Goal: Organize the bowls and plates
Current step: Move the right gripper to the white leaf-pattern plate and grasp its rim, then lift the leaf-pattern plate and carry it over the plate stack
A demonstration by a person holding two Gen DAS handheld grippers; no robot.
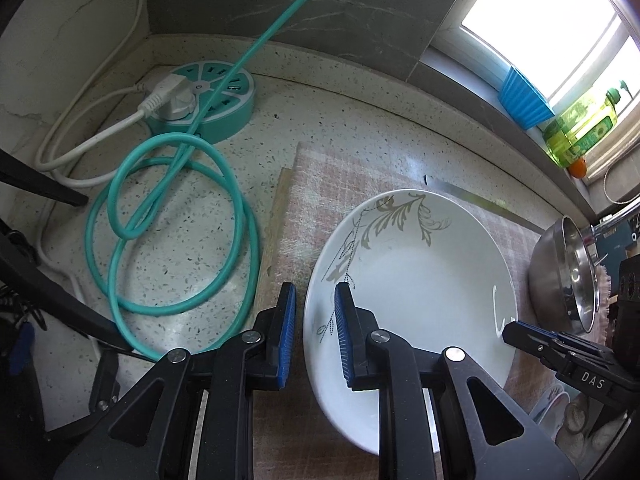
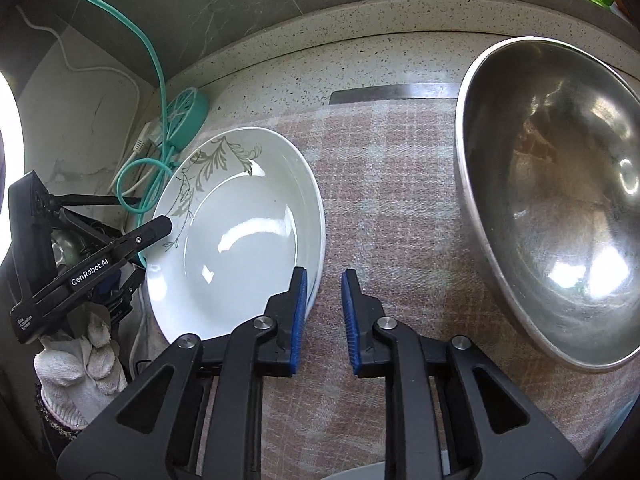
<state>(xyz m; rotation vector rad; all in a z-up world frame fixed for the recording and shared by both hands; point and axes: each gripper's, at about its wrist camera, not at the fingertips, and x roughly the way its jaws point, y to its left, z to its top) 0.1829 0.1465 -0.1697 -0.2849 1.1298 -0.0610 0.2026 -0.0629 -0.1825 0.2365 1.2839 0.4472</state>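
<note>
Left claw: nearly closed, pointing steeply down; its two blue pads pinch the left rim of the plate, one pad over the inside of the dish and one outside it.
Right claw: also drawn narrow, pointing steeply down; the plate's right rim runs up between its pads, and the claw grips it there.
Plate: white and deep, with a grey leaf pattern on the rim farthest from both claws; it spans the space between the two claws, held at opposite edges, over the checked cloth.
Steel bowl: empty and shiny, well to the right of the right claw and a little ahead of it, sitting on the cloth apart from the plate.
Checked cloth: pink and pale, spread under both claws, reaching ahead of them toward the wall.
Wooden board: only its edge shows, just left of the left claw, under the cloth's border.
Tabletop: speckled stone, bare to the left of the left claw.
Teal cable: coiled in loops on the tabletop left of the left claw.
Round power hub: teal, ahead and to the left of the left claw, near the wall corner, with a white plug in it.
Green bottle: on the window ledge, far ahead and right of the left claw.
Gloved hand: in a white glove, behind the left claw, far left of the right claw.
</note>
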